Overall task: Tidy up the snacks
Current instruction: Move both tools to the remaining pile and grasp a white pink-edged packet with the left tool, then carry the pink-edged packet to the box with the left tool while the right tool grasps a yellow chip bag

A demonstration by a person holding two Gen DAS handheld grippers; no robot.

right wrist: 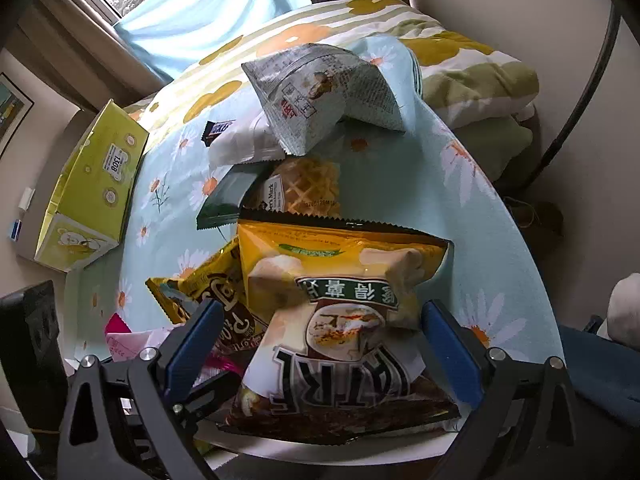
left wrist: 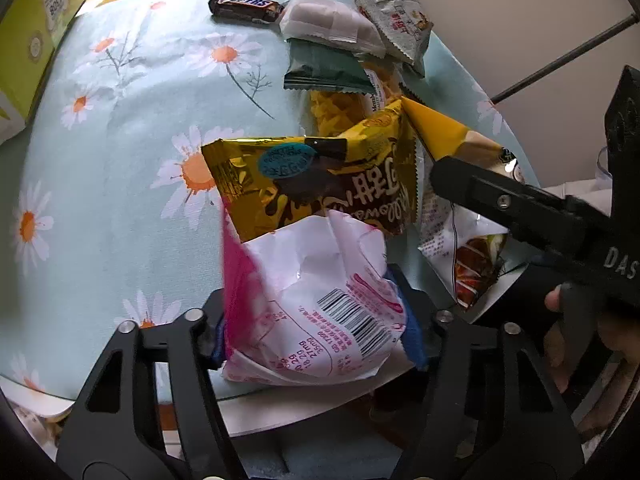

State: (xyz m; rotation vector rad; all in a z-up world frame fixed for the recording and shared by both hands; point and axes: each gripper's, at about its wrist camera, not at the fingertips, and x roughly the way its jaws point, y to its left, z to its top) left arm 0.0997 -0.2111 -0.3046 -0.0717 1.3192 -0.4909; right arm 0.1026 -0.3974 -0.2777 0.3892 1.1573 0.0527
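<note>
Task status: early. Left gripper point(left wrist: 316, 332) pinched on pink-and-white packet point(left wrist: 316, 304), at near edge of daisy cloth point(left wrist: 132, 128). Right gripper point(right wrist: 320, 344) spread, straddling yellow pouch point(right wrist: 340, 292) without pad contact. No snack yet in green box point(right wrist: 92, 184), beside cloth at far left. Remaining: chocolate bar point(left wrist: 246, 6), grey sachet point(right wrist: 320, 92), dark green wrapper point(left wrist: 324, 70), all heaped along cloth centre.

Cloth point(left wrist: 120, 160) open left; snack pile point(left wrist: 340, 60) blocks right.
</note>
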